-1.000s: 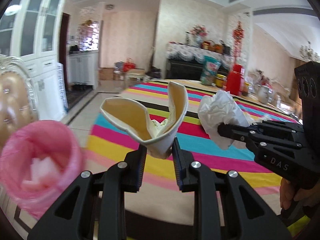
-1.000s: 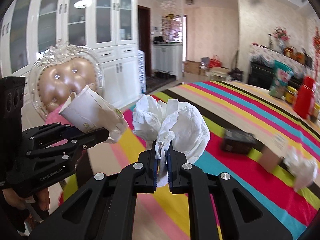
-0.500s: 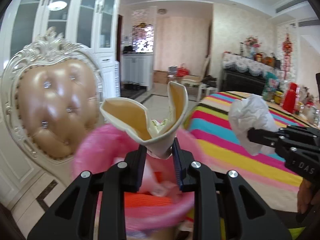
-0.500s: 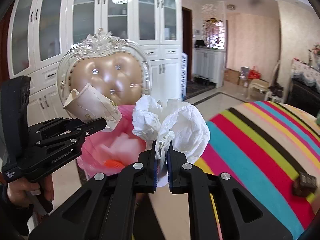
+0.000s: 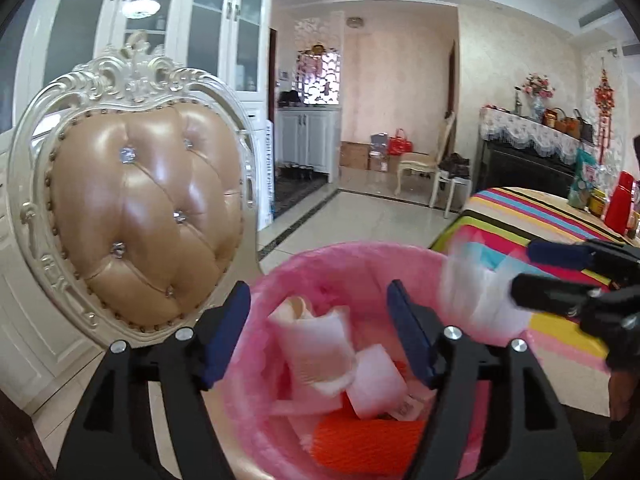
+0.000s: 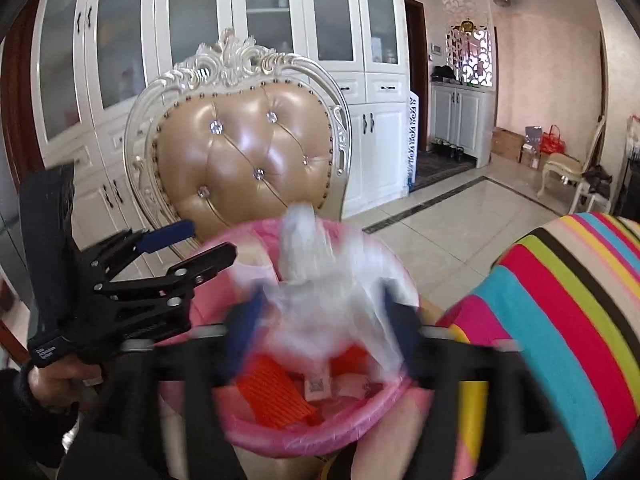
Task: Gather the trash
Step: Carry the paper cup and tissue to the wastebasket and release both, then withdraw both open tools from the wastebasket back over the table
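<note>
Home dining room, ornate chair [image 5: 136, 208], glass-front cabinets [image 6: 280, 12], striped tablecloth [image 6: 560, 300]

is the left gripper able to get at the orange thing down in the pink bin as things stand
Probably yes. The left gripper hangs over the pink bin, jaws opening with nothing between them. The orange thing lies partly uncovered below, with only a paper cup beside it.

Bin [image 5: 280, 276]: thin pink plastic liner, slightly glossy, crinkled. Inside, paper cup [image 5: 320, 344], matt; orange ribbed plastic piece [image 5: 368, 440]. Tissue [image 6: 332, 292] centre of right view: soft white paper, blurred. Chair [image 5: 136, 216] at left: glossy tan padded leather, shiny studs, carved cream frame. Tablecloth [image 6: 560, 312] at right: striped matt cloth. Floor [image 5: 360, 220]: polished tile.
</note>
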